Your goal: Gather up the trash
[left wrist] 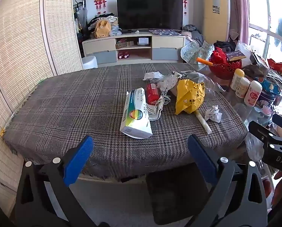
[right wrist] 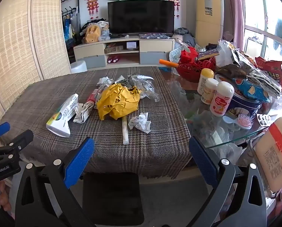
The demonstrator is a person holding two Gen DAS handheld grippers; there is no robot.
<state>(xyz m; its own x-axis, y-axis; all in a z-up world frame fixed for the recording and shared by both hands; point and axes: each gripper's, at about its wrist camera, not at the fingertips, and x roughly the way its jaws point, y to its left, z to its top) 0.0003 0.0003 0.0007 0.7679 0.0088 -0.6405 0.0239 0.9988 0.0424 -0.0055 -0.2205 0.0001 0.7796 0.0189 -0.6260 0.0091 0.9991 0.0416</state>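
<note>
Both hand-held grippers, left (left wrist: 141, 151) and right (right wrist: 141, 151), gape wide and empty before the crumpled yellow wrapper (right wrist: 118, 102).

A woven, matt plaid cloth (right wrist: 107, 147) is covering the table; crumpled yellow paper (right wrist: 120, 102) and a glossy cardboard box (right wrist: 63, 117) are lying on it, beside clear, shiny glass tabletop (right wrist: 225, 138) at right.

yellow wrapper (right wrist: 118, 102), crumpled paper (right wrist: 140, 123), plaid cloth (right wrist: 150, 151)
</note>
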